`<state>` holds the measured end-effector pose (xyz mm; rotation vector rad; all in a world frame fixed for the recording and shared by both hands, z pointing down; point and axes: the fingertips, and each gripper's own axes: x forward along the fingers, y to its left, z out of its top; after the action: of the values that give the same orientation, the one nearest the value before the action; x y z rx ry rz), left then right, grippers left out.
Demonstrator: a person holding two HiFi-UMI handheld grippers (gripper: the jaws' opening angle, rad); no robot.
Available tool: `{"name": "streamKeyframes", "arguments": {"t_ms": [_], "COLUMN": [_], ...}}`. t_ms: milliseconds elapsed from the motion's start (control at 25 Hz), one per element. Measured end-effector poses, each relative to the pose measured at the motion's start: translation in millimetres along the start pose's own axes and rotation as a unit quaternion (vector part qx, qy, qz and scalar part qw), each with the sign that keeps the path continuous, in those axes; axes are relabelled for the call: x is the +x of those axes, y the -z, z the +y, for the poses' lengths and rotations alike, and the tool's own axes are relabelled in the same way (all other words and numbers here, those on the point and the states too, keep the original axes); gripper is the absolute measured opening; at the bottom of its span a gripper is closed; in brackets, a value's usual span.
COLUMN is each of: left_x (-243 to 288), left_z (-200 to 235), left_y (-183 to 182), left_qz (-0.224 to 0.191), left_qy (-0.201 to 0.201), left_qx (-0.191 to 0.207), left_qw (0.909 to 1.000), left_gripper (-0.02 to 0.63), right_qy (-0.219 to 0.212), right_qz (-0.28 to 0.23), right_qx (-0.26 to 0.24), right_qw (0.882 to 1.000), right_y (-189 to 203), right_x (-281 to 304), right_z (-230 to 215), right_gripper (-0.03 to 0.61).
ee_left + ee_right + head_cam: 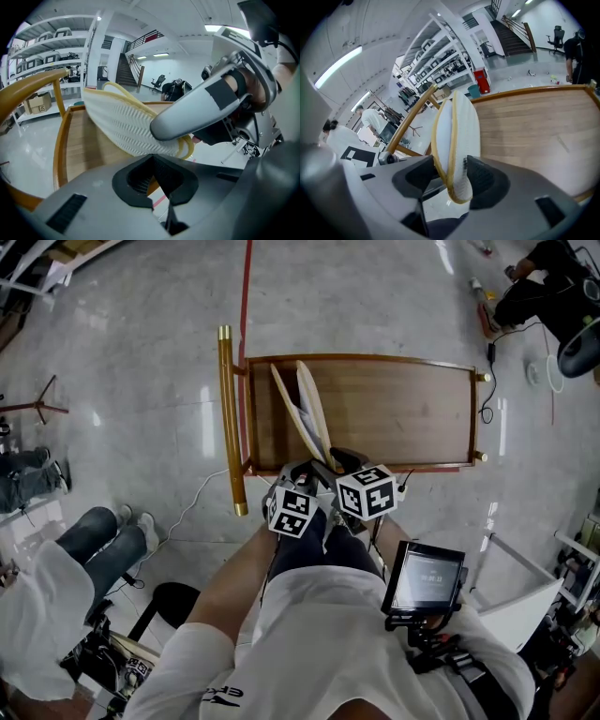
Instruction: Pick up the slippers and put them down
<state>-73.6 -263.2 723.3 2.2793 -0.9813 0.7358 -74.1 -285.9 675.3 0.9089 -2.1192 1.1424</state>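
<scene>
Right gripper [449,178] released: jaws spread either side of the slippers [459,133], not clamping; slippers on edge, flat together, on the wooden cart [403,399] at its 9 o'clock end, near the brass handle [228,418]; left gripper [153,180] clenched on nothing, at the slippers' 6 o'clock.

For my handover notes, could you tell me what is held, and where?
Heel end of the slippers sits between the jaws of the right claw, grip unclear; left claw shut, empty.
</scene>
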Motion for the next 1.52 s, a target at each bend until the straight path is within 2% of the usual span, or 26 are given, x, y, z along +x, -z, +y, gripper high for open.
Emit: {"name": "streamKeyframes", "arguments": {"t_ms": [400, 600, 680, 760, 1000, 1520], "left_x": [7.4, 10.4, 11.0, 10.8, 3.8, -44.7], "left_z": [-4.2, -4.2, -3.6, -2.7, 4.4, 12.4], "left_y": [-6.9, -10.4, -11.8, -12.3, -14.7, -37.5], "left_qz": [0.001, 0.0, -0.001, -0.002, -0.009, -0.056], "left_qy": [0.007, 0.012, 0.012, 0.011, -0.002, -0.06], "left_qx": [0.051, 0.056, 0.056, 0.055, 0.043, 0.022], "left_qw": [0.9987, 0.9983, 0.9983, 0.9984, 0.999, 0.9964], "left_gripper": [0.003, 0.002, 0.002, 0.002, 0.002, 0.002], "right_qy": [0.006, 0.04, 0.055, 0.064, 0.052, 0.026], "right_qz": [0.007, 0.003, 0.0, 0.001, -0.001, -0.047], "right_qx": [-0.045, -0.078, -0.077, -0.08, -0.06, -0.003], "right_qw": [0.999, 0.996, 0.995, 0.995, 0.997, 0.999], "right_y": [-5.0, -13.6, -17.0, -17.6, -19.0, -20.3], "right_x": [3.1, 2.7, 1.5, 0.5, -0.3, -33.2], "right_z": [-1.7, -12.2, -22.0, -30.3, -34.8, -23.7], "right_gripper": [0.213, 0.212, 0.186, 0.135, 0.086, 0.072]}}
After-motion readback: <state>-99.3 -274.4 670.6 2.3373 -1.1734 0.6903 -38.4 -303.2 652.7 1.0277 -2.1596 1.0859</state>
